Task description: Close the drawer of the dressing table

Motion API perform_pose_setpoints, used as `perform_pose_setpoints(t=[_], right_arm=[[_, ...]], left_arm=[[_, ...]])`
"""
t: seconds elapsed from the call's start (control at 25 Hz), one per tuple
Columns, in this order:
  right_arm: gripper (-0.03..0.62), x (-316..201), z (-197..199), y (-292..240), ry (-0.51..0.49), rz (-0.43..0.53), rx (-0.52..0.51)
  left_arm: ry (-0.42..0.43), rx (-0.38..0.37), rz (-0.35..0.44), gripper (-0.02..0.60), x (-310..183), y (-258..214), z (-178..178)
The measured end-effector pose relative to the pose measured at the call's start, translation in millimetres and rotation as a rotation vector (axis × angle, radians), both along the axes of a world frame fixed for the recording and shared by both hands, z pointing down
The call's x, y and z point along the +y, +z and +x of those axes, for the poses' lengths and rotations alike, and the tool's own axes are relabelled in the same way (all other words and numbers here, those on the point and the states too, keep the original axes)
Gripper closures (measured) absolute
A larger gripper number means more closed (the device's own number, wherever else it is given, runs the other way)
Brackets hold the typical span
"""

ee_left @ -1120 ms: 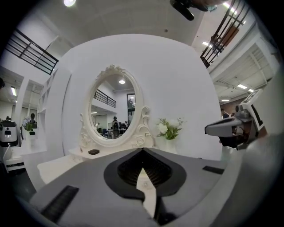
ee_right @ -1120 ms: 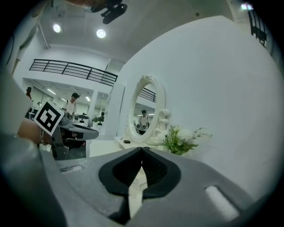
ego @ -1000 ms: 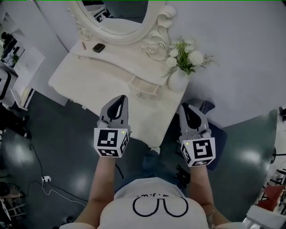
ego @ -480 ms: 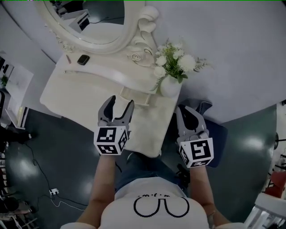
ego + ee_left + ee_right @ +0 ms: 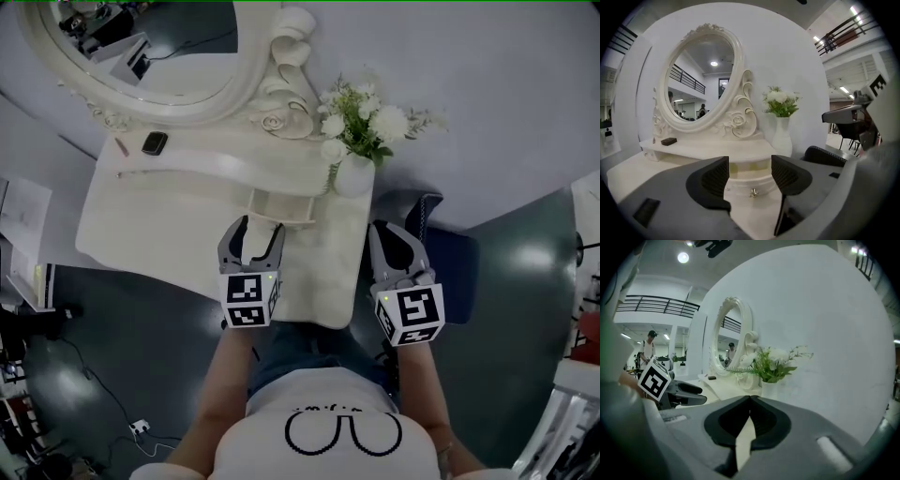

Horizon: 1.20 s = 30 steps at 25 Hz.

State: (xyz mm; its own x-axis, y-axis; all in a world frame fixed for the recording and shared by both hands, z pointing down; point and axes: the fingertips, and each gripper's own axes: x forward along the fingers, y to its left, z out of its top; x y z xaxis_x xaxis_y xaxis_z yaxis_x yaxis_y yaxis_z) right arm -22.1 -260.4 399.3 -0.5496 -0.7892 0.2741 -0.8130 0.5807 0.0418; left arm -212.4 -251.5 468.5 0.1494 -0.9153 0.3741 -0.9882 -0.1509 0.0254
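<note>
- Head view: the left gripper [image 5: 256,234] has its jaws spread wide with nothing in them. The small drawer [image 5: 281,208] stands pulled out just ahead of its tips, under the raised shelf of the dressing table [image 5: 169,220].
- The right gripper [image 5: 396,244] is pressed together and empty, off the table's right edge. A dark chair [image 5: 455,258] is just to its right.
- Left gripper view: the drawer front, with its little knob [image 5: 753,192], shows straight ahead through the gap between the jaws.
- The drawer looks light and stiff and should slide easily. A flat push on the front beside the knob ought to do, so no pinch is needed.
- A vase of flowers [image 5: 782,136] stands ahead and to the right. It looks fragile and easy to tip, so keep the push straight.
- The mirror [image 5: 701,77] and a small dark box [image 5: 669,141] lie further ahead and to the left, out of the way.
- Right gripper view: the jaw tips meet on nothing. The flowers stand ahead, and the left gripper is off to its left.
</note>
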Motion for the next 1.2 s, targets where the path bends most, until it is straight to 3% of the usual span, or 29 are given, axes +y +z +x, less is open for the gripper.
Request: perform_pose_setpoints(t=[0.24,0.6,0.8,0.92,1.2], right_arm=[[0.591,9,0,31,0.055,-0.07,0.05],[0.591,20,4,53,0.095,-0.115,0.102],[0.591,22,0,50,0.094,-0.106,0.123],[0.591,26,-1,50,0.092,-0.106,0.136],[0.591,29,-6,46,0.09,-0.094,0.142]], left_arm=[[0.051,0.014,-0.097,0.343,0,47,6],[0.048,0.026,-0.233,0.423,-2,106,3],[0.068,0.009,-0.257,0.444,-8,117,5],[0.073,-0.011,-0.27,0.491,-8,121,6],[0.093,-0.005,-0.276,0.492,-9,116,5]])
